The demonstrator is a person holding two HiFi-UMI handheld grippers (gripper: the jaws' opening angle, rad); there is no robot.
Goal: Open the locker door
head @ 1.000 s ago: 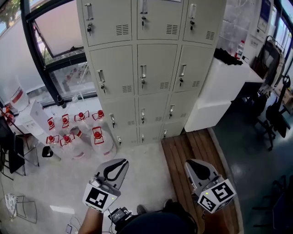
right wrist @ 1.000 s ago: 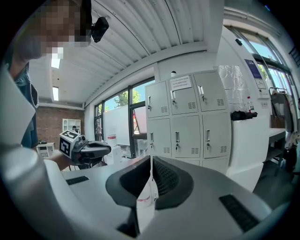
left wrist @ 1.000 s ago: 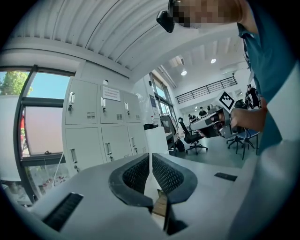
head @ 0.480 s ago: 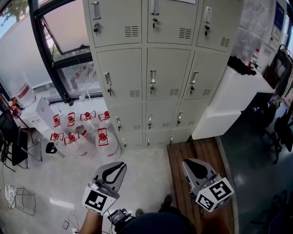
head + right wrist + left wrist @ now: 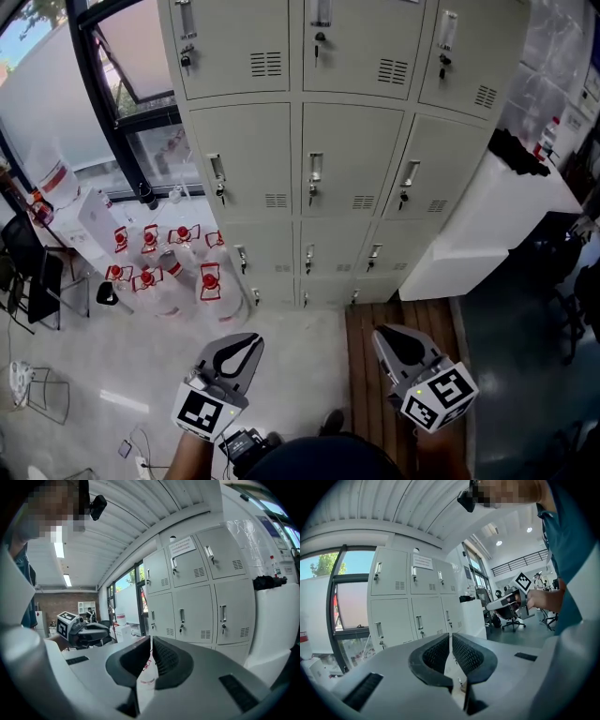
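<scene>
Pale grey metal lockers stand far ahead, three columns wide, every door shut and facing the person. The middle door is taller than wide. Its slim handle runs up and down near the left edge, with a key below it and vent slots low at the right. The left gripper and right gripper hang near, well apart from the lockers, each with fingers closed on nothing. Both gripper views show a paper notice on a top door, which the head view cuts off. The head view shows red-capped bottles on the floor at the left.
</scene>
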